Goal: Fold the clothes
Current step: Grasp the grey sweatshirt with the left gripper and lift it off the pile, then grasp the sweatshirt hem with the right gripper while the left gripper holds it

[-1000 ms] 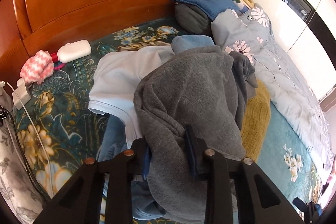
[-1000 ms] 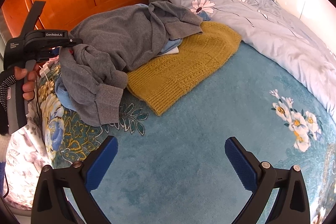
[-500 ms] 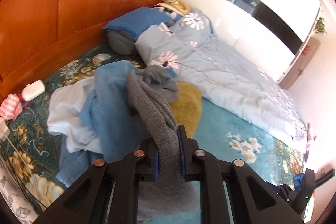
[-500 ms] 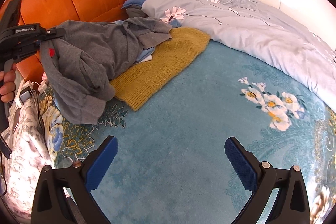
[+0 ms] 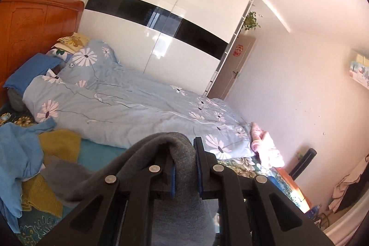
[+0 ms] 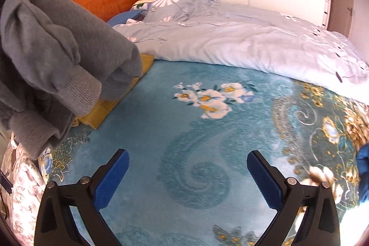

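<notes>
My left gripper (image 5: 185, 153) is shut on a grey sweater (image 5: 182, 160), whose fabric bunches between the blue pads and drapes off to the left. In the right wrist view the same grey sweater (image 6: 53, 57) hangs in the air at the left, its ribbed cuff dangling over a yellow knit garment (image 6: 108, 105). My right gripper (image 6: 186, 167) is open above the teal floral blanket (image 6: 189, 130), with nothing between its fingers. A light blue garment (image 5: 16, 153) and the yellow knit (image 5: 57, 144) lie in a heap at the left of the left wrist view.
A pale blue flowered duvet (image 5: 129, 112) covers the far half of the bed, with pillows (image 5: 85, 57) against the orange wooden headboard (image 5: 34, 34). A white and black wardrobe (image 5: 161, 22) and a door (image 5: 235, 68) stand behind. A pink cloth (image 5: 265, 146) lies at the bed's foot.
My left gripper has closed on the grey sweater, lifted it off the heap and swung up towards the room. The right gripper has travelled along the bed, staying open.
</notes>
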A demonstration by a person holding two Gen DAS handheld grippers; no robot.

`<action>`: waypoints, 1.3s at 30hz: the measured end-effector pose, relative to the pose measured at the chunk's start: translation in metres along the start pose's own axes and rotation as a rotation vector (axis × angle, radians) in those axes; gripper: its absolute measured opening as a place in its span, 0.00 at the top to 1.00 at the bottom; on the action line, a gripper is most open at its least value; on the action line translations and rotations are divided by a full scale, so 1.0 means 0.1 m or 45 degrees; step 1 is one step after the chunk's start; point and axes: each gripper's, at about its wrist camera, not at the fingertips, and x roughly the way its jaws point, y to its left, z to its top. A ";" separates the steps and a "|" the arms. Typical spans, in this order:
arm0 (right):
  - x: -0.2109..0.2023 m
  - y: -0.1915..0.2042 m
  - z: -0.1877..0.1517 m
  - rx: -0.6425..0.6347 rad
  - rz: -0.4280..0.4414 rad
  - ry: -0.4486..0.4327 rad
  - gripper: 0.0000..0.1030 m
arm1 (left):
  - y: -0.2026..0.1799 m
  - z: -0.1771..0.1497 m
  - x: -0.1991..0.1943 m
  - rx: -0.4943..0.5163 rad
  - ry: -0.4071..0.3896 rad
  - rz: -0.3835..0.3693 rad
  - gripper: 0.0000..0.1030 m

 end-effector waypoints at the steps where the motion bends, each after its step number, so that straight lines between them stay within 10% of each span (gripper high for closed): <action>1: -0.08 -0.16 -0.04 0.028 -0.030 -0.010 0.00 | -0.06 -0.06 0.12 -0.014 0.026 -0.027 0.86; 10: -0.73 -1.36 -0.42 0.229 -0.192 -0.084 0.00 | -0.20 -1.03 1.00 -0.200 0.309 -0.075 0.86; 25: -0.18 -0.17 -0.39 -0.239 0.176 0.012 0.07 | -0.12 -1.50 0.99 -0.222 0.424 -0.085 0.86; 36: 0.12 -0.04 -0.38 -0.212 0.257 0.090 0.82 | 0.13 -1.64 0.81 -0.248 0.436 -0.048 0.81; 39: 0.06 -0.14 -0.31 -0.191 0.187 0.063 0.86 | 0.15 -1.69 0.81 -0.255 0.438 -0.043 0.72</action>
